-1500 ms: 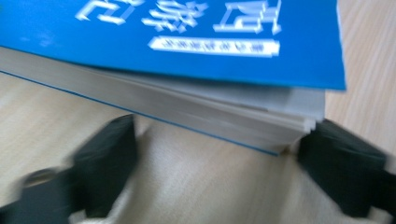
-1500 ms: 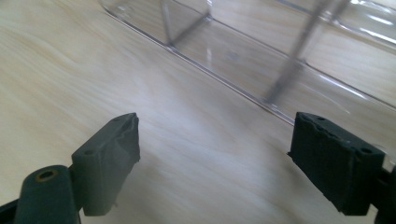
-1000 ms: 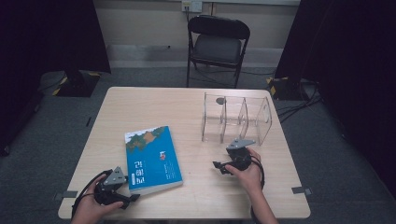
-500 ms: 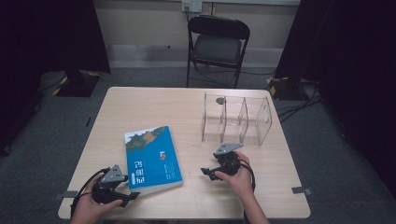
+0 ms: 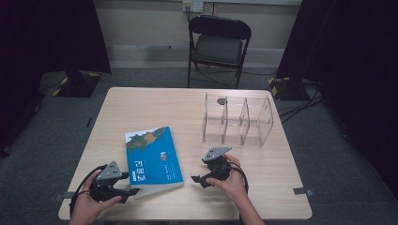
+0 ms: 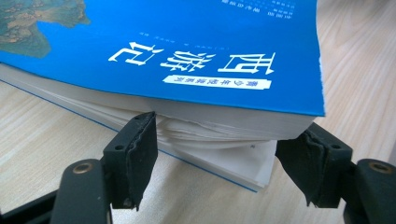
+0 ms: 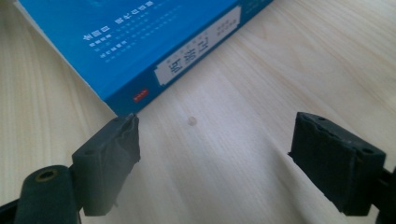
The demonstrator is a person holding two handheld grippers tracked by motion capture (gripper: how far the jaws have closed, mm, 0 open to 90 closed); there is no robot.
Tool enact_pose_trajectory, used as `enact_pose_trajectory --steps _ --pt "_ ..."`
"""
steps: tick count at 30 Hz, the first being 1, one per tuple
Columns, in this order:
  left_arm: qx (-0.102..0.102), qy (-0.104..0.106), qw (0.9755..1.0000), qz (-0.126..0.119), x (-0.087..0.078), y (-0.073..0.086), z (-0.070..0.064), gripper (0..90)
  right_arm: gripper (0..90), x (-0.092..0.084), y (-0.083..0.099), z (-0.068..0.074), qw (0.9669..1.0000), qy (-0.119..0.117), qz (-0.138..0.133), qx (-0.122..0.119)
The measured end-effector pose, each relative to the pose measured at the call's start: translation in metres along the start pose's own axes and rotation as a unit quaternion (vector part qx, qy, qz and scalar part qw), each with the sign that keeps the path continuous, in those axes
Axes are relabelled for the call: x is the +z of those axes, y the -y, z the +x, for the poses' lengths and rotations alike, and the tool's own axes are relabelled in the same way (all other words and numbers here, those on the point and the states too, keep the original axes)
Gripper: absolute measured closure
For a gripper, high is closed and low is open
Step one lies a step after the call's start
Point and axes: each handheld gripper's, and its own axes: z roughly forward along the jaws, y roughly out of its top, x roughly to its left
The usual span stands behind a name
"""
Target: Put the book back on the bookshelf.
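Note:
A thick book (image 5: pixel 152 157) with a blue cover lies flat on the wooden table (image 5: pixel 155 108), left of centre. My left gripper (image 5: pixel 131 192) is at the book's near left corner. In the left gripper view its jaws have just been closing on that corner of the book (image 6: pixel 187 46), and both pads press the bowed page edges (image 6: pixel 219 126). My right gripper (image 5: pixel 199 178) points left at the book's near right side. In the right gripper view it (image 7: pixel 215 135) stands wide open over bare wood, its left pad (image 7: pixel 116 149) just short of the book's spine corner (image 7: pixel 140 42).
A clear acrylic organizer (image 5: pixel 237 119) with several compartments stands at the back right of the table, with a small dark disc (image 5: pixel 221 101) at its back left. A black folding chair (image 5: pixel 218 44) is beyond the far edge. Cables trail from both grippers.
The right hand has slid its gripper left across the table toward the book. The left hand has stayed at the book's near corner.

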Motion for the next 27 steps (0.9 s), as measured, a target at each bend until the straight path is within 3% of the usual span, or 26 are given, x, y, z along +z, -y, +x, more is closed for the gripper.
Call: enact_pose_trajectory --steps 12,15,21,22,27 --pt "0.002 -0.009 0.9999 -0.008 -0.004 -0.005 -0.001 28.9 15.4 0.011 -0.013 0.022 0.9986 -0.042 0.008 -0.033" --pt "0.016 -0.013 0.9998 0.0 -0.005 -0.006 0.0 28.8 15.4 0.014 -0.015 0.026 0.9981 -0.05 0.005 -0.037" --pt "-0.004 -0.003 1.0 -0.003 -0.004 -0.006 0.0 28.6 16.2 0.021 -0.02 0.037 0.9965 -0.065 0.007 -0.052" --pt "0.003 -0.006 1.0 -0.004 -0.005 -0.007 0.001 28.6 16.2 0.023 -0.022 0.039 0.9961 -0.068 0.006 -0.056" --pt "0.008 -0.005 1.0 -0.002 -0.006 -0.008 0.002 28.6 16.6 0.024 -0.028 0.046 0.9956 -0.066 0.0 -0.067"
